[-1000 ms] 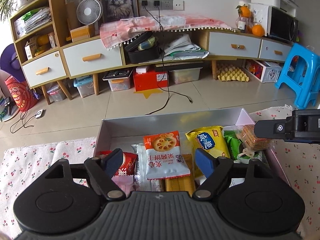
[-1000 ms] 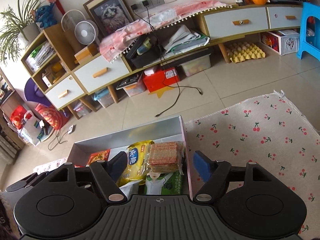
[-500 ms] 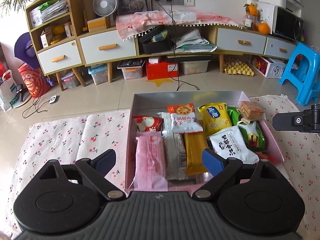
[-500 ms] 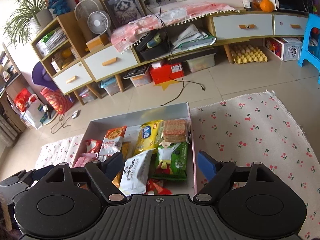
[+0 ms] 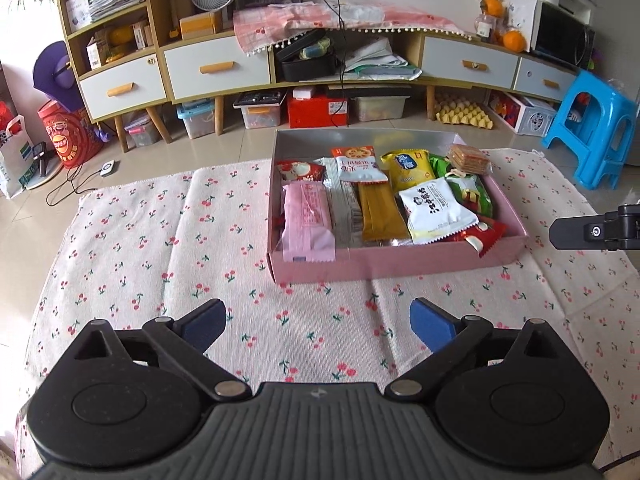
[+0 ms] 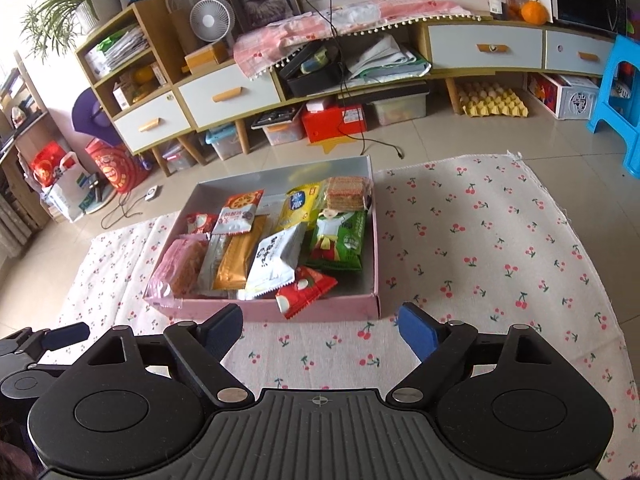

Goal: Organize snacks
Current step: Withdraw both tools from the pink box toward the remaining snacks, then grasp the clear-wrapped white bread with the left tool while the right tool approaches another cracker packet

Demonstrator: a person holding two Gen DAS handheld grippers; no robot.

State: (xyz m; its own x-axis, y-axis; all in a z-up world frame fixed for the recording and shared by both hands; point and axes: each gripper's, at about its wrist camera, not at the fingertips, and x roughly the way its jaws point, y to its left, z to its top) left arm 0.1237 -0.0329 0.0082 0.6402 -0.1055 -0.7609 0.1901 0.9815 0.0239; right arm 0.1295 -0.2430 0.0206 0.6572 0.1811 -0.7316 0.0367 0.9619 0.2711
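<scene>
A pink box [image 5: 384, 264] [image 6: 332, 309] sits on the cherry-print cloth [image 5: 160, 248] and holds several snack packs: a pink pack [image 5: 306, 216], a mustard pack [image 5: 380, 216], a white pack [image 5: 434, 210], a yellow pack [image 5: 410, 166], a green pack [image 6: 340, 240], a cracker pack [image 6: 346, 192] and a red pack [image 6: 304, 290] hanging over the near wall. My left gripper [image 5: 318, 322] is open and empty, in front of the box. My right gripper [image 6: 318, 328] is open and empty, near the box's front right corner.
The cloth [image 6: 480, 240] lies on a tiled floor. A long low cabinet [image 5: 216, 68] with drawers runs along the back wall. A blue plastic stool [image 5: 592, 128] stands at the right. Storage bins and an egg tray [image 5: 464, 114] lie under the cabinet.
Both grippers have pulled back and up from the box, which now shows whole. Both stay open and empty.
</scene>
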